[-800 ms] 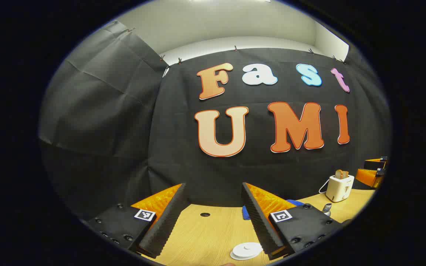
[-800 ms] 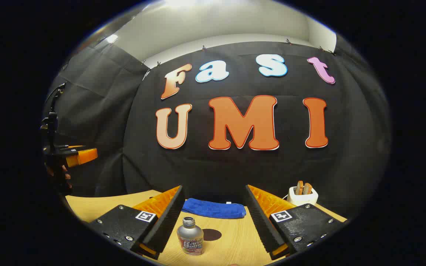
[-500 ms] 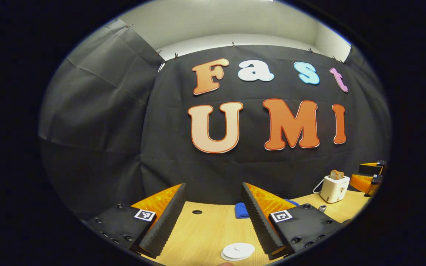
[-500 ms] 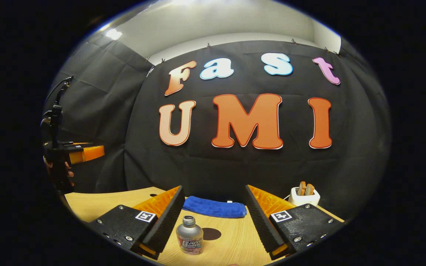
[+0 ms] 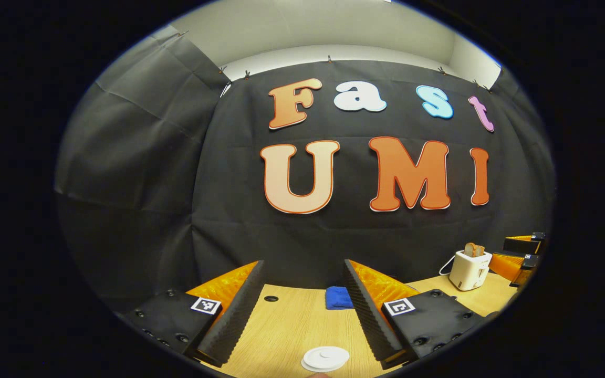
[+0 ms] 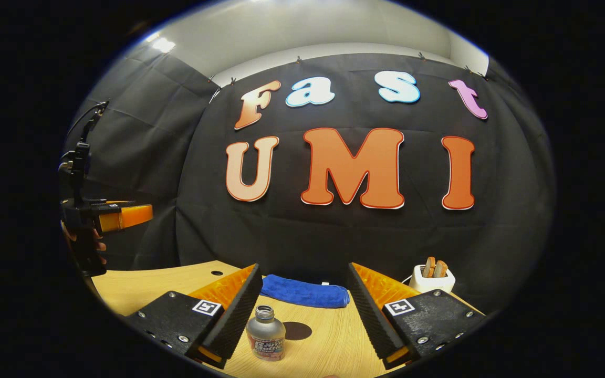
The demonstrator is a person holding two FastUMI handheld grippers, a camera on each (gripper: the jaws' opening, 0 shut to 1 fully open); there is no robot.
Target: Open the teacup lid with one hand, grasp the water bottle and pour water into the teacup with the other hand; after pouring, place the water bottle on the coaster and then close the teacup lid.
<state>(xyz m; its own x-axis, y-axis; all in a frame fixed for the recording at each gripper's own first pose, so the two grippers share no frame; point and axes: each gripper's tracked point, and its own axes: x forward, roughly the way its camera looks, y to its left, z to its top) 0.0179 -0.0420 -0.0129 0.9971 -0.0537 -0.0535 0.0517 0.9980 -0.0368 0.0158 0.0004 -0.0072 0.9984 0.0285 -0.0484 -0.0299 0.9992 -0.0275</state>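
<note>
Water bottle (image 6: 266, 334) stands upright on table (image 6: 329, 341), no cap, low between right gripper (image 6: 302, 307) fingers, nearer left one, not touched. Dark round coaster (image 6: 297, 331) just right of bottle. Blue cloth (image 6: 305, 292) farther back. Right gripper wide apart, holds nothing.
White teacup lid (image 5: 325, 358) sits near, between left gripper (image 5: 302, 304) fingers; gripper spread, holds nothing. Toaster (image 5: 469, 269) far right.

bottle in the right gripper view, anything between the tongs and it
Nothing visible. The bottle stands upright on the table, just ahead of the open right tongs and near their left finger, with bare wood around it. The dark coaster lies just behind it, the blue cloth farther back.
</note>
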